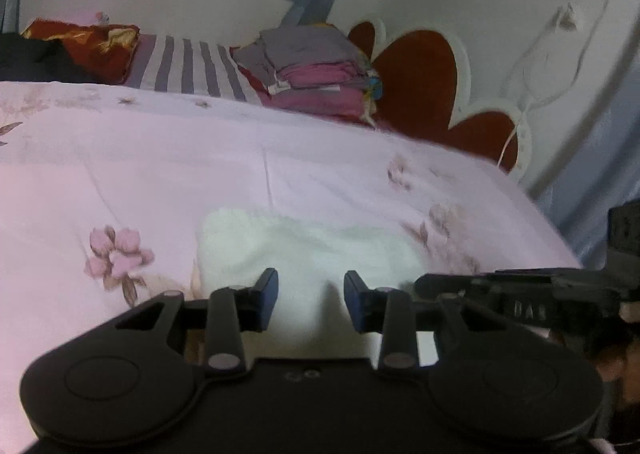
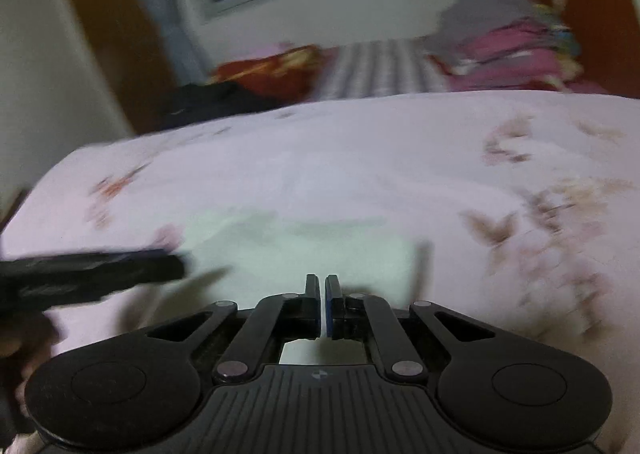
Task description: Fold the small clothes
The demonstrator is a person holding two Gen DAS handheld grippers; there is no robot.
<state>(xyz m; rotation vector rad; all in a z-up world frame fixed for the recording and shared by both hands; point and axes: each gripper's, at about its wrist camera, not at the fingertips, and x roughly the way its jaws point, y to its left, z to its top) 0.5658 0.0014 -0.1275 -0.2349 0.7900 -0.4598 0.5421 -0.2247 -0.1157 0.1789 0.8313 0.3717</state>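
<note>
A small white fluffy garment (image 1: 308, 250) lies flat on the pink floral bedsheet (image 1: 160, 158), right in front of both grippers. My left gripper (image 1: 311, 300) is open and empty, its fingers just above the garment's near edge. My right gripper (image 2: 322, 304) is shut with nothing visible between its pads, held over the near edge of the same garment (image 2: 296, 242). The right gripper shows at the right edge of the left wrist view (image 1: 520, 294). The left gripper shows as a blurred dark bar in the right wrist view (image 2: 92, 274).
A stack of folded grey and pink clothes (image 1: 316, 66) sits at the head of the bed beside a striped pillow (image 1: 188, 66) and a red cushion (image 1: 84, 38). A red and white headboard (image 1: 424, 86) stands at the right. The bed's edge (image 1: 552, 230) drops off at the right.
</note>
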